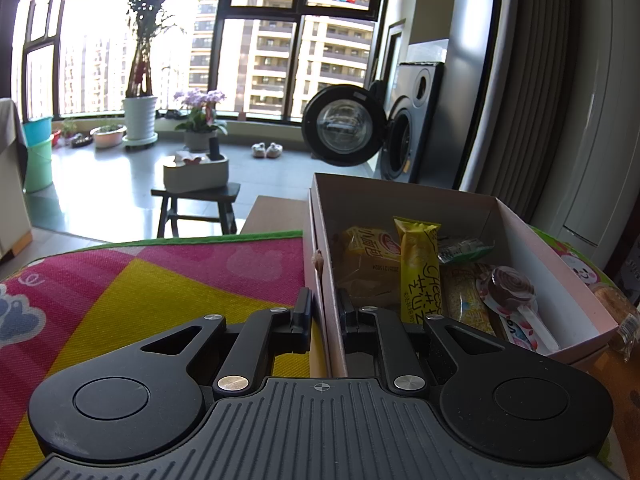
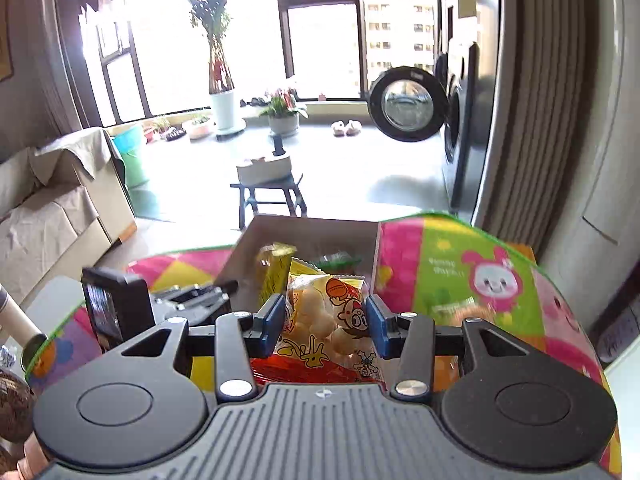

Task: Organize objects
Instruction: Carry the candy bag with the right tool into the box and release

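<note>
Left gripper (image 1: pixel 325 312) clamped on the near wall of the pink box (image 1: pixel 560 264). Right gripper (image 2: pixel 326 320) closed around a cartoon snack bag (image 2: pixel 328 320), just short of the box.

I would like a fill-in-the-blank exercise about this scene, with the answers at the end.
1. The left gripper clamps the ____ of the pink cardboard box.
2. The right gripper holds a ____ bag.
3. The lollipop lies ____ the box.
4. The washing machine door stands ____.

Missing words: wall; snack; inside; open
</note>
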The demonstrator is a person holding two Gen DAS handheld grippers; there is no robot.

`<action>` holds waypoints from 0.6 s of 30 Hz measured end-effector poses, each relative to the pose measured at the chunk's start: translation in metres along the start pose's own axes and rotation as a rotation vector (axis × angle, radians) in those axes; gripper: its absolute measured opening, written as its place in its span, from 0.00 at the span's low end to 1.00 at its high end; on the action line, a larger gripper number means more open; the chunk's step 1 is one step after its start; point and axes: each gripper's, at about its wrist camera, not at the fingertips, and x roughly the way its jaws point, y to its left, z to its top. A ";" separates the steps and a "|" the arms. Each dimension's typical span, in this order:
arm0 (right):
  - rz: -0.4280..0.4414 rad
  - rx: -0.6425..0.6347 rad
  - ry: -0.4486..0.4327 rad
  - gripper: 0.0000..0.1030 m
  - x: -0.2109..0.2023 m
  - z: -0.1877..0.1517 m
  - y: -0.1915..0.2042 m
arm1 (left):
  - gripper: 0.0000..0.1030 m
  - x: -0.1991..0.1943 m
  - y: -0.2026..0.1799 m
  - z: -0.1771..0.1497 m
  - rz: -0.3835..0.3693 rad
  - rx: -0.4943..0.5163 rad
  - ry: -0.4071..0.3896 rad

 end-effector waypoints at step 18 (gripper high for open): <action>0.030 0.100 0.189 0.56 0.176 -0.001 0.023 | 0.14 0.000 0.000 0.000 -0.005 -0.005 0.002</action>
